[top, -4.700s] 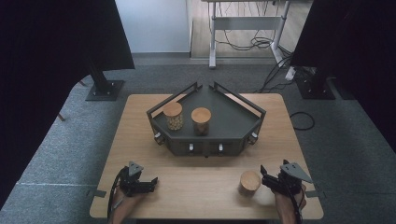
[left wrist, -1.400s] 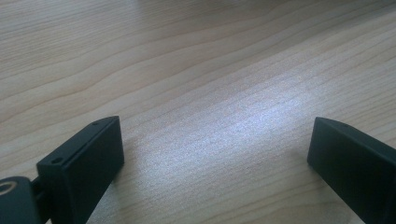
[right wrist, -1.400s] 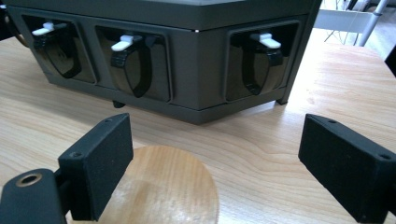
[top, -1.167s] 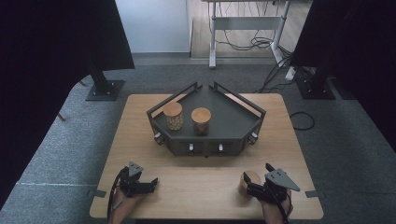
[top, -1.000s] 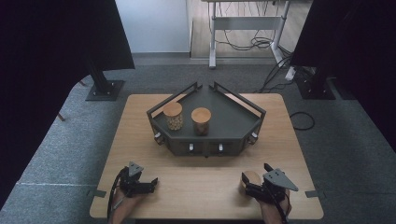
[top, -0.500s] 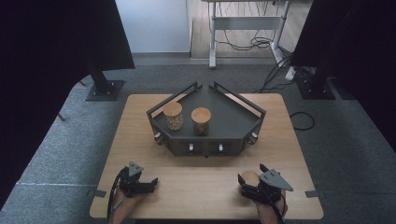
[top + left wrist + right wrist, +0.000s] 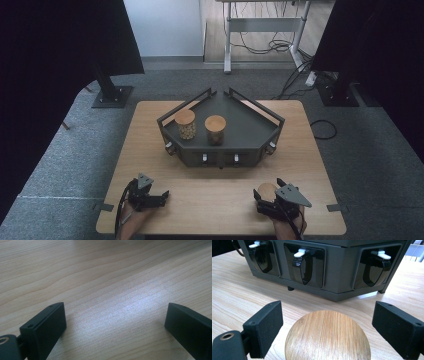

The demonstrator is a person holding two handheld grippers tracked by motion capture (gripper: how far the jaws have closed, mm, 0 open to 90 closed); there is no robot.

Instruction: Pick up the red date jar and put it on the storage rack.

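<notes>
Resting on bare wood at the table's (image 7: 215, 210) near left, my left gripper (image 7: 115, 322) stands wide open with nothing between its jaws. Over at the near right, my right gripper (image 7: 327, 325) is spread just as wide around the wooden-lidded jar (image 7: 327, 336), the lid sitting between the pads with a gap on each side, so nothing is gripped. Beyond it stands the dark tray (image 7: 250, 127), carrying two more lidded jars (image 7: 185, 124) (image 7: 215, 129) side by side in its left half.
</notes>
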